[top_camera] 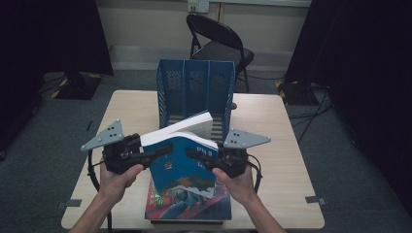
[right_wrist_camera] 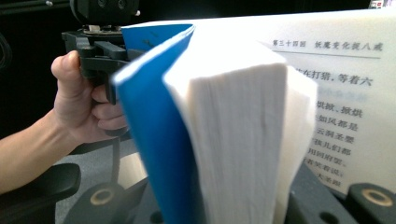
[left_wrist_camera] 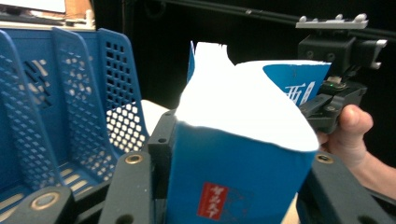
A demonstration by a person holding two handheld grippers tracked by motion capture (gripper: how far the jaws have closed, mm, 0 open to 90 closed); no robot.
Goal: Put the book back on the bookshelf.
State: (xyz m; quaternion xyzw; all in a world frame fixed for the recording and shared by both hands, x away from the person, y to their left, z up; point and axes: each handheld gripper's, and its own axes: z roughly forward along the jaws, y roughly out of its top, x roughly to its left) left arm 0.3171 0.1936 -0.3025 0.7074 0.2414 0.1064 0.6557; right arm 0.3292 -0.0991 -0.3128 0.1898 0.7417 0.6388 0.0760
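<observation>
**Lifting a blue book toward the file rack: both grippers engaged**

Holding the blue paperback (top_camera: 182,162) between them, the left gripper (top_camera: 163,150) and right gripper (top_camera: 194,154) each grasp one side edge, jaws pointing inward toward one another. The left gripper's jaws bracket the cover and page block, as seen in the left gripper view; the right gripper's jaws are clenched on the fore-edge of the pages. The book hangs above a second book (top_camera: 189,206) lying flat at the near table (top_camera: 291,170) edge, and its pages have fanned open at the top.

Key relation: the blue file rack (top_camera: 196,92) stands directly beyond the held book, on the far side from the person, slots open toward the book. The book's long axis runs near-to-far and tilts upward. Both hands sit about equally distant from the rack.

Judgement: insertion calls for an upright book, aligned with one slot. The splayed pages risk catching a divider.
</observation>
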